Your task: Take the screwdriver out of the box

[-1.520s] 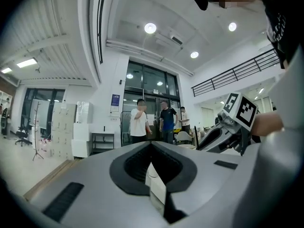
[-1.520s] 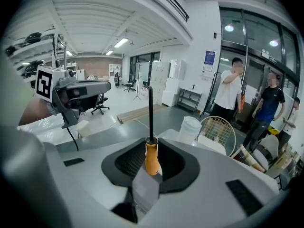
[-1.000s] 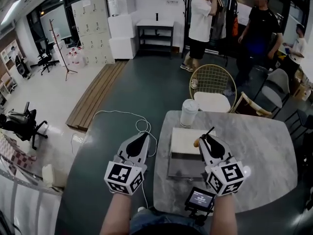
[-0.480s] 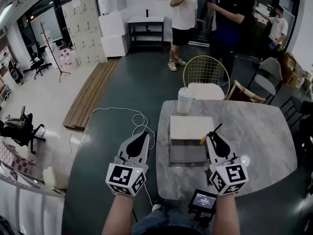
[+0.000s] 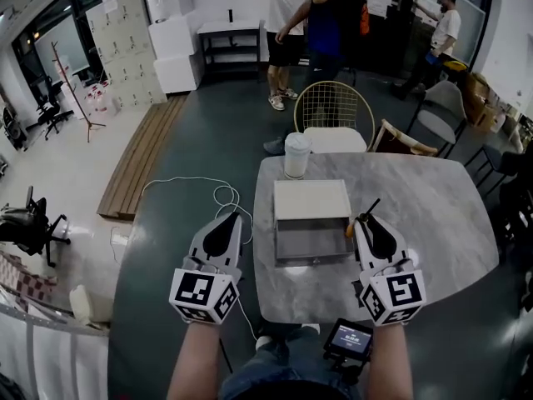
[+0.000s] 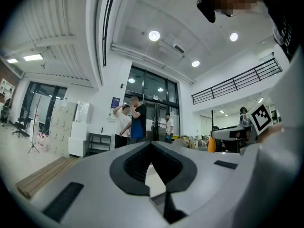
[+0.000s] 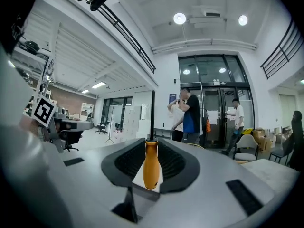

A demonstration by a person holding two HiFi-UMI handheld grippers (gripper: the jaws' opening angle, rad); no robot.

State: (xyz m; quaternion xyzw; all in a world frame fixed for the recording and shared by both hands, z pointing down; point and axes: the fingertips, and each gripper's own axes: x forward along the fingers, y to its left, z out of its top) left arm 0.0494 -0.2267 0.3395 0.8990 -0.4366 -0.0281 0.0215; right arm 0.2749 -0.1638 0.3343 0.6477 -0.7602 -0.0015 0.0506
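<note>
The screwdriver is out of the box. It has an orange handle and a thin black rod. The jaws of the right gripper are closed on the orange handle and hold it tight. The black rod sticks out past the tips of the jaws. In the head view the screwdriver hangs in the air, just beside the right edge of the box. It is not touching the box.

The box sits on the table. It is open. Its gray inside looks empty, and a white lid lies at its far side. A white cup stands behind the lid.

The left gripper is off to the left, past the table edge and over the dark floor. Its jaws are closed and hold nothing.

So the big part of the job looks done: the screwdriver is out. What may be left is a small step, like putting it down on the bare table near the box and letting go. There is plenty of free room on the right side for that.
</note>
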